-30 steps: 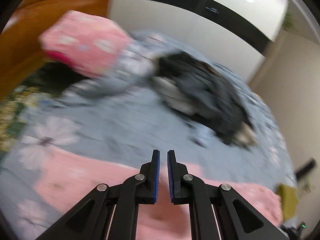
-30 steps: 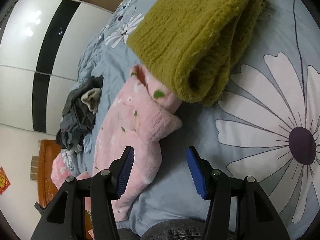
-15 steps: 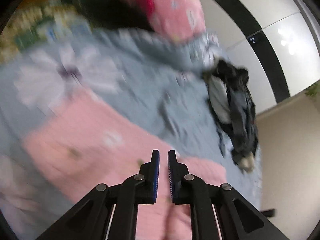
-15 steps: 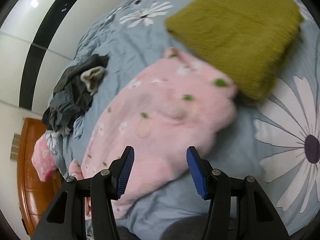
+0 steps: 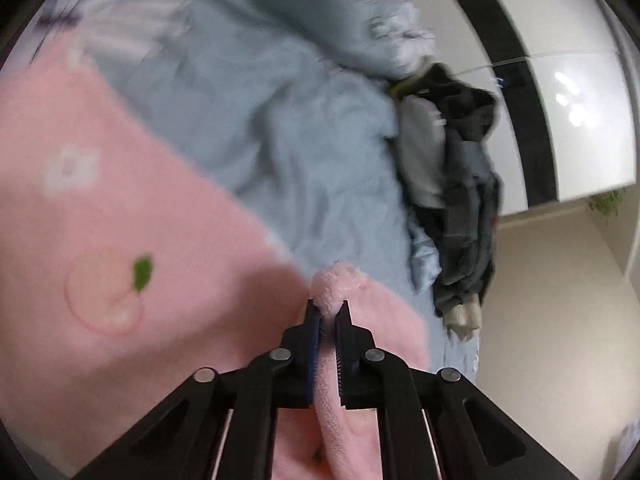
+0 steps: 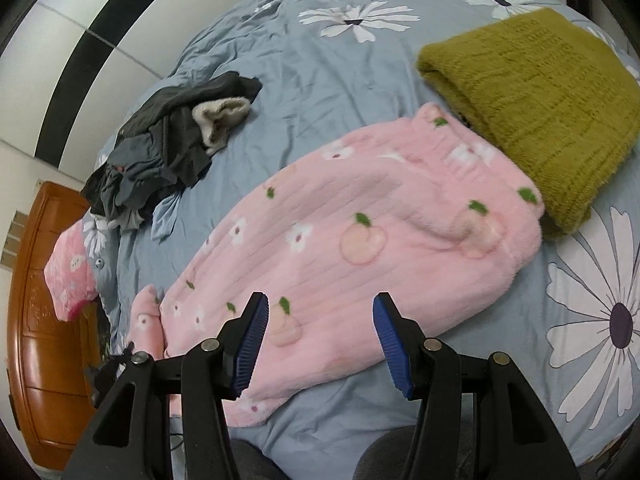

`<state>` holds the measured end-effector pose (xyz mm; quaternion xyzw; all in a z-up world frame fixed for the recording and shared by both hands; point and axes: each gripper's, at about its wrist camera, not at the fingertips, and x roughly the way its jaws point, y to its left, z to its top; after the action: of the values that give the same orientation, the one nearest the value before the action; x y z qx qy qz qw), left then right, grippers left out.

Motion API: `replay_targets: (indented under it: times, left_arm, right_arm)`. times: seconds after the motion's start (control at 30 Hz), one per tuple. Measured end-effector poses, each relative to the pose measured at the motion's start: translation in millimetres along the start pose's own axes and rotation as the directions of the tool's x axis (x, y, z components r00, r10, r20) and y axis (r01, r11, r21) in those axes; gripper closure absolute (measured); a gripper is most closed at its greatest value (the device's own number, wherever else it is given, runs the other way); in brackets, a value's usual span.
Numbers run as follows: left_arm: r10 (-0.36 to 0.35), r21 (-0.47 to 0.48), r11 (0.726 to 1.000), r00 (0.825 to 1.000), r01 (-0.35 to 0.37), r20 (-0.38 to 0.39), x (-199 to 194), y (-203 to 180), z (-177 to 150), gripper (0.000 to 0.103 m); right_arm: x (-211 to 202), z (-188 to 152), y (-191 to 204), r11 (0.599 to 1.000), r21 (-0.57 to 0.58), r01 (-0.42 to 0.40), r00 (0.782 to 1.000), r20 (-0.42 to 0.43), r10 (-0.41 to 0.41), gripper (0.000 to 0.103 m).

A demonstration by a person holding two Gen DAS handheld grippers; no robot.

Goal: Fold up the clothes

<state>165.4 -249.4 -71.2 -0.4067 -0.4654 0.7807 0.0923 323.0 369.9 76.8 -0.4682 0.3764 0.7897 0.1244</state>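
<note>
Progress, taken left to right from the right hand-held gripper (image 6: 318, 334). Far off to its upper left, by the wooden headboard (image 6: 48, 320), a heap of dark clothes (image 6: 168, 152) lay crumpled on the bed (image 6: 320, 60), and it looked not yet folded. Directly ahead of the jaws and running up to the right lay the pink fleece garment (image 6: 360, 240), printed with peaches and flowers, spread long and mostly flat. To its upper right sat the olive knit sweater (image 6: 540, 112), already folded into a thick block, its near edge resting over the top of the pink piece. So by my reading one item was done, one was in hand and at least one heap was left.

The right hand-held gripper stood spread and empty above the lower end of the pink garment, not touching it. The left hand-held gripper (image 5: 328, 320) was pressed nearly together, pinching a ridge of pink fleece (image 5: 334, 286) between its pads.

Compared with a second earlier, the left jaws had just been closing and now had cloth between them, where before they hung empty above the pink piece with the bed far below. The right view had pulled back and swung: the sweater, once filling the top of the frame, now sat farther off to the upper right, and the whole pink garment showed.
</note>
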Motion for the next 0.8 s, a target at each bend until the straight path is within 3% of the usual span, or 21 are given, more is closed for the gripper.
replay_targets:
  times: [0.1, 0.17, 0.27, 0.3, 0.37, 0.43, 0.5, 0.63, 0.8]
  left_arm:
    - [-0.077, 0.074, 0.995, 0.987, 0.067, 0.142, -53, -18, 25, 0.096]
    - [-0.113, 0.104, 0.991, 0.950, 0.086, 0.293, -107, -17, 41, 0.096]
    - [0.034, 0.043, 0.997, 0.906, -0.057, 0.422, -159, 26, 44, 0.096]
    - [0.108, -0.004, 0.993, 0.897, -0.117, 0.428, -169, 49, 43, 0.096]
    - [0.269, -0.132, 0.962, 0.897, -0.237, 0.350, -168, 104, 38, 0.096]
    - [0.337, -0.205, 0.937, 0.892, -0.284, 0.302, -169, 139, 28, 0.096]
    - [0.360, -0.241, 0.924, 0.887, -0.296, 0.291, -170, 155, 16, 0.096]
    - [0.371, -0.209, 0.924, 0.877, -0.319, 0.305, -172, 151, 12, 0.096]
    - [0.448, -0.173, 0.893, 0.857, -0.415, 0.255, -156, 151, 15, 0.092]
  right_arm:
    - [4, 0, 9, 1.000, -0.020, -0.007, 1.000, -0.010, 0.006, 0.047]
    - [7, 0, 15, 0.999, -0.037, -0.011, 1.000, -0.015, 0.011, 0.047]
    - [10, -2, 23, 0.997, -0.070, -0.015, 1.000, -0.022, 0.013, 0.047]
    - [12, -3, 24, 0.997, -0.079, -0.012, 1.000, -0.027, 0.010, 0.047]
    - [19, -5, 23, 0.997, -0.079, -0.007, 0.999, -0.043, 0.004, 0.047]
    - [23, -6, 21, 0.998, -0.068, -0.005, 0.998, -0.057, 0.001, 0.047]
    - [25, -7, 22, 0.997, -0.071, -0.004, 0.998, -0.061, -0.001, 0.047]
    - [25, -6, 26, 0.997, -0.082, -0.002, 0.998, -0.063, -0.004, 0.047]
    - [23, -6, 32, 0.995, -0.102, -0.007, 0.998, -0.057, 0.001, 0.047]
